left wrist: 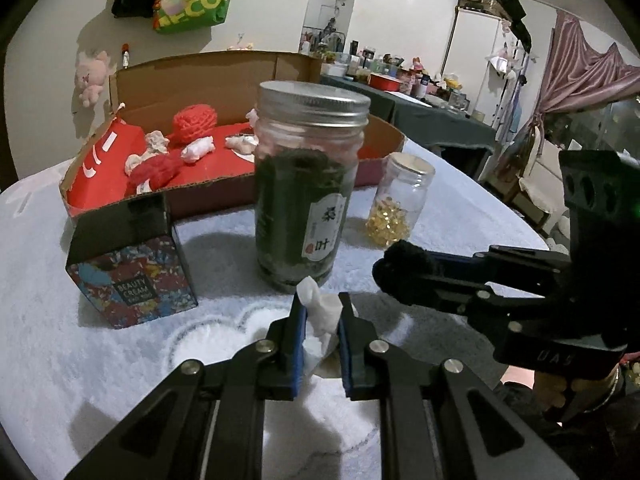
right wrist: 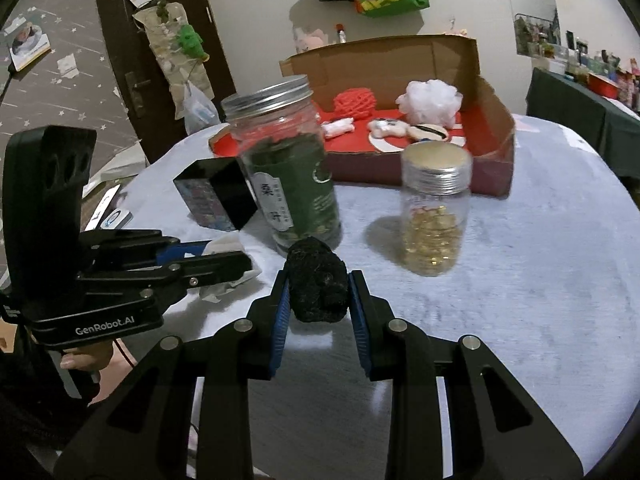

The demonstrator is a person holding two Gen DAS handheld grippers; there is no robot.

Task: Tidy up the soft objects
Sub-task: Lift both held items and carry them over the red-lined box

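White tissue (left wrist: 322, 312) pinched in left gripper (left wrist: 320, 320), just off the bench (left wrist: 100, 360). Black fuzzy lump (right wrist: 318, 288) clamped in right gripper (right wrist: 319, 300), at 3 o'clock of left gripper. Tea jar (left wrist: 306, 184) just past both at 12, bead jar (right wrist: 434, 216) at 1, black box (left wrist: 132, 264) at 10. Cardboard tray (right wrist: 496, 136) behind holds red yarn ball (left wrist: 195, 120), white pouf (right wrist: 434, 96), small plush bits.
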